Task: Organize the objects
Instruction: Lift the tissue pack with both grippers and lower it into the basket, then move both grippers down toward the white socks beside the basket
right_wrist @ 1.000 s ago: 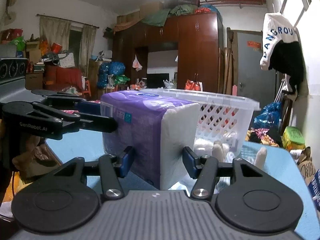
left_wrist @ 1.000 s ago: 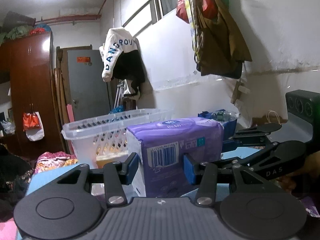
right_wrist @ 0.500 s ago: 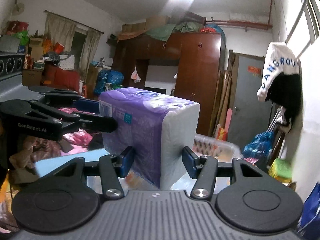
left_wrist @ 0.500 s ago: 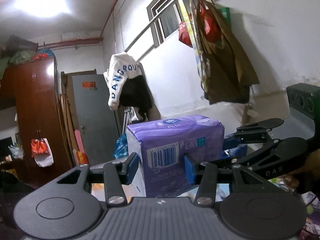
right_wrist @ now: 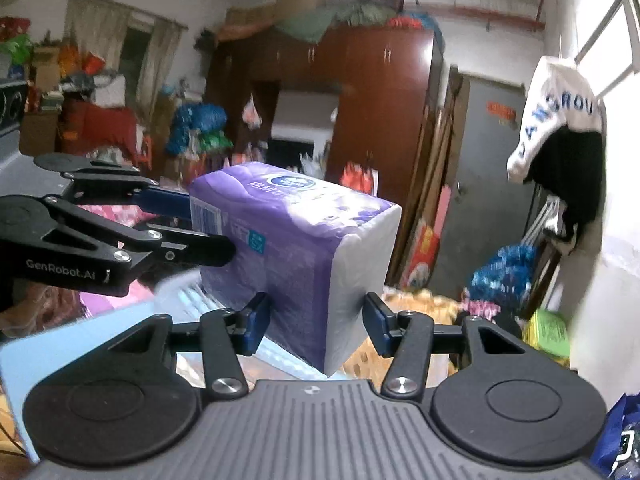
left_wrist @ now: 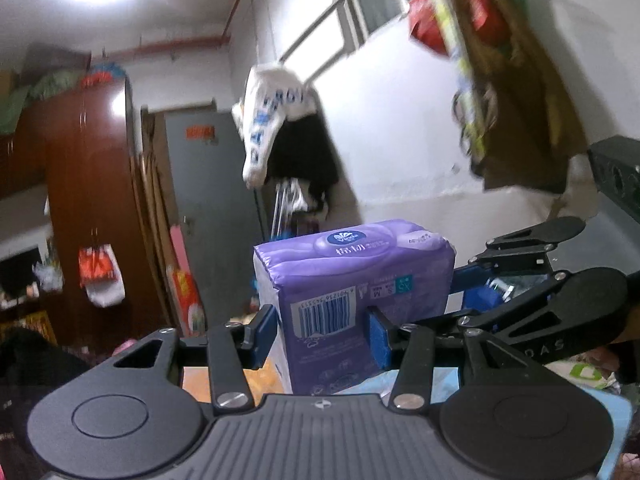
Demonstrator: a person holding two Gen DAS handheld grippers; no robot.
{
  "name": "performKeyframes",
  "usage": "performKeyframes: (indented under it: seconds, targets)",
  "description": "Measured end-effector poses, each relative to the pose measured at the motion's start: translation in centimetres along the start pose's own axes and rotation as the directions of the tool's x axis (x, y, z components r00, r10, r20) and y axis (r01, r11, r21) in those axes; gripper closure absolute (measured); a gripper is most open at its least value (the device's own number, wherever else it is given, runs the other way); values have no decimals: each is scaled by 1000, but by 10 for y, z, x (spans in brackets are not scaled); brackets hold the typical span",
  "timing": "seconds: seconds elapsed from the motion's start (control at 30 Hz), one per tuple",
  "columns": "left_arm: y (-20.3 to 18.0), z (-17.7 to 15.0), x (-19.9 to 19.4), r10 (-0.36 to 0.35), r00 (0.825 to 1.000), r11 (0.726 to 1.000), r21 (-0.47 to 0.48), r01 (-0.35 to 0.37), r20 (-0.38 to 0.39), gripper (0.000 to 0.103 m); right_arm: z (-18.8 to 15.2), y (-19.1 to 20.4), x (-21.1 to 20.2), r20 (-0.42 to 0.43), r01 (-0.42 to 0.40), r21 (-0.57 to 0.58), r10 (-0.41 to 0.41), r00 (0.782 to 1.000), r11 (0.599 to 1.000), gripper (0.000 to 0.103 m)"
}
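A purple pack of tissues [left_wrist: 352, 280] with a barcode on its end is held up in the air. My left gripper [left_wrist: 322, 330] is shut on its barcode end. My right gripper [right_wrist: 316, 320] is shut on its white corner end [right_wrist: 288, 232]. Each gripper shows in the other's view: the right one [left_wrist: 532, 304] at the right of the left wrist view, the left one [right_wrist: 120, 232] at the left of the right wrist view. The white laundry basket is barely visible below the pack as a pale blurred rim [right_wrist: 180, 284].
A light blue surface [right_wrist: 60, 360] lies below. A dark wooden wardrobe [right_wrist: 384, 120] and a grey door [left_wrist: 212, 208] stand behind. Clothes hang on the white wall [left_wrist: 280, 136] and bags hang from the window bars [left_wrist: 500, 60]. Clutter fills the room's left side [right_wrist: 100, 120].
Both grippers have lifted the purple pack well above the blue surface. The white basket has dropped out of the left wrist view. The views tilt upward toward the ceiling.
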State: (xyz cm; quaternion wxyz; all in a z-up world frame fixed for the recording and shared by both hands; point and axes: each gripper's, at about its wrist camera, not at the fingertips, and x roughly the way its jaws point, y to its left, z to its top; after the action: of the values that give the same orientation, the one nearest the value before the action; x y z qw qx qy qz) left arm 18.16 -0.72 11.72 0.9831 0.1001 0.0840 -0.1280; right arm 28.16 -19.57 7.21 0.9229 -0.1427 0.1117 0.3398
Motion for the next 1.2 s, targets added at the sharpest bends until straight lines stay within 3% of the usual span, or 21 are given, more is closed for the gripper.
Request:
performKeyframes:
  seconds: [0.27, 0.57, 0.87, 0.93, 0.97, 1.0, 1.1, 1.2]
  targets:
    - [13, -9, 55, 13, 990, 999, -46, -19, -141, 51, -10, -10, 37, -111, 13, 33, -9, 994, 999, 50]
    - [8, -14, 78, 9, 977, 998, -60, -22, -212, 51, -10, -18, 44, -205, 50, 21, -45, 978, 999, 50]
    - [11, -21, 91, -4, 966, 997, -79, -17, -259, 47, -6, -22, 48, -220, 50, 10, -46, 974, 999, 50]
    - [10, -22, 87, 44, 969, 997, -58, -60, -244, 35, -3, -22, 37, -188, 102, 1, -100, 977, 995, 34]
    - [10, -22, 81, 75, 970, 995, -47, -89, -232, 28, -1, -24, 31, -165, 125, 6, -122, 979, 992, 14]
    - [9, -23, 73, 104, 971, 993, -35, -114, -216, 17, -2, -24, 18, -126, 145, 20, -141, 982, 989, 0]
    - [9, -26, 34, 167, 974, 984, -28, -173, -154, 16, -14, -24, -27, -36, 134, 112, -131, 991, 985, 0]
    - [9, -39, -13, 174, 979, 982, -59, -181, -110, 12, -48, -21, -68, 7, 123, 191, -127, 992, 974, 0]
